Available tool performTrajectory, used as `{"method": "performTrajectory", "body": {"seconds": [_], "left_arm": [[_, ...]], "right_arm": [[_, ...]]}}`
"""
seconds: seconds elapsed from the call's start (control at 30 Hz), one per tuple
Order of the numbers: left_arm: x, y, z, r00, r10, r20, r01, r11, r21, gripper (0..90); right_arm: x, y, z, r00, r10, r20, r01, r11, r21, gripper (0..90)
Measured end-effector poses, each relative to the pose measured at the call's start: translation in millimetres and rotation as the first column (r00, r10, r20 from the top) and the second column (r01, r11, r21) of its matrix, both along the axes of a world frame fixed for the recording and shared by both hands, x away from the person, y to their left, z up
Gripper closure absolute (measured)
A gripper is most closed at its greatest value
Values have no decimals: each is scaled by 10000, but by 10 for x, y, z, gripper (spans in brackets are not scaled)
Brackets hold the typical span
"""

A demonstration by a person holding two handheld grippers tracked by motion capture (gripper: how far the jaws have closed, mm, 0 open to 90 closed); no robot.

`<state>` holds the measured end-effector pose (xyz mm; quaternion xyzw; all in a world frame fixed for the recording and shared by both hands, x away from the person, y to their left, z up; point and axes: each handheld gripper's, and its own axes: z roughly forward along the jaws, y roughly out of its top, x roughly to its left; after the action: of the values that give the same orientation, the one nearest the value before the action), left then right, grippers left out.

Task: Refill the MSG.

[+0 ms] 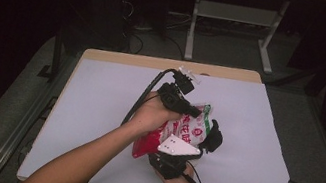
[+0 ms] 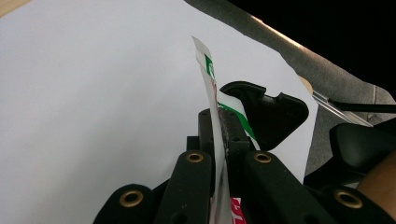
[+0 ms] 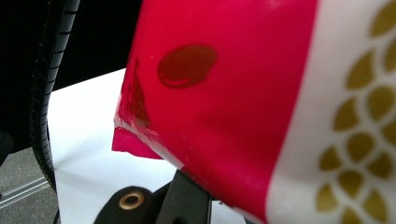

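The bag (image 1: pixel 179 132) sits near the middle of the table (image 1: pixel 96 110). The left gripper (image 1: pixel 193 110) lies toward its far edge, the right gripper (image 1: pixel 211 135) toward its right edge.

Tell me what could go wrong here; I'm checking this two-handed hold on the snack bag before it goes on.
The left gripper pinches only the thin sealed edge of the snack bag; a pull could tear the film or let it slip out. The right gripper clamps the red end, so opposing pulls might burst the bag and spill its contents over the white table cover.
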<state>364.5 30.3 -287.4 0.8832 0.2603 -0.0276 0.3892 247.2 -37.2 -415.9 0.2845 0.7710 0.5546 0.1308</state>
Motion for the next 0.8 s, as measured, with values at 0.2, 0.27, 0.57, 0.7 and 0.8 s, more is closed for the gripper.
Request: {"method": "performTrajectory", "body": {"seconds": [0.2,0.27,0.57,0.7,0.8], "left_arm": [[-4,-3,1,10000,3,-18,-3,10000,3,899],[-3,-5,-1,10000,19,-29,-18,10000,31,899],[-9,-9,1,10000,28,-27,-28,10000,42,899],[-8,-10,-1,10000,46,-51,-46,10000,44,899],[-8,-9,-3,10000,54,-50,-54,10000,51,899]], "right_arm": [[-2,1,2,10000,1,1,-1,10000,0,900],[-4,3,2,10000,20,-8,-20,10000,11,900],[-9,8,6,10000,24,-6,-24,10000,34,900],[-10,11,9,10000,31,-29,-31,10000,41,900],[-7,15,8,10000,55,-47,-55,10000,71,900]]}}
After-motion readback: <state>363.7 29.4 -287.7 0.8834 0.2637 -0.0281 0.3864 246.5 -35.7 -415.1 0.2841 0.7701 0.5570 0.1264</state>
